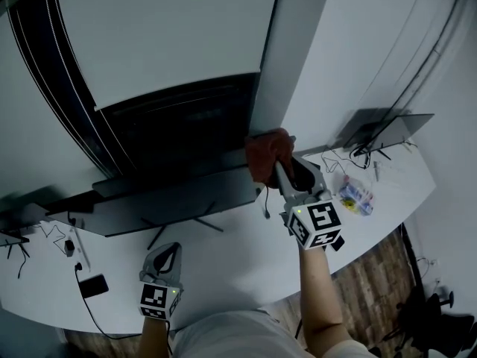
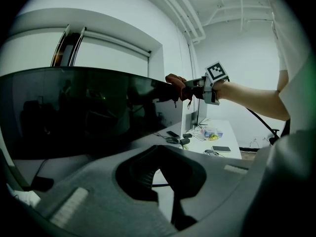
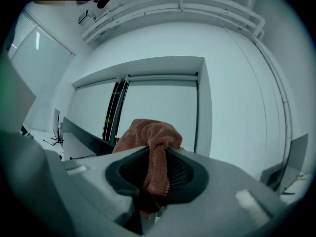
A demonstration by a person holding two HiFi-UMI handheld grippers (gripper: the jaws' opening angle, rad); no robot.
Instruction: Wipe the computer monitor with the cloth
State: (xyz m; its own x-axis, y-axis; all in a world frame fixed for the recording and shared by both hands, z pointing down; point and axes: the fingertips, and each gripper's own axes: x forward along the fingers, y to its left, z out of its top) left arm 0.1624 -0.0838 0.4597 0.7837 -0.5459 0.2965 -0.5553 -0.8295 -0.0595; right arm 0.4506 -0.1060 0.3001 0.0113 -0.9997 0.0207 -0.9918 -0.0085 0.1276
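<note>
Cloth (image 1: 262, 149) tight in R hand-held gripper (image 3: 157, 152), at monitor (image 1: 186, 125) top-R corner.

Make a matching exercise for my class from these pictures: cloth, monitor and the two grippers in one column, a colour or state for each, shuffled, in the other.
Column one
1. cloth
2. monitor
3. left gripper
4. right gripper

Column two
A. shut, holding nothing
B. reddish-brown, bunched up
C. dark screen, standing on the desk
D. up at the monitor's edge, clamped on the cloth

Pairs: 1-B, 2-C, 3-A, 4-D
</note>
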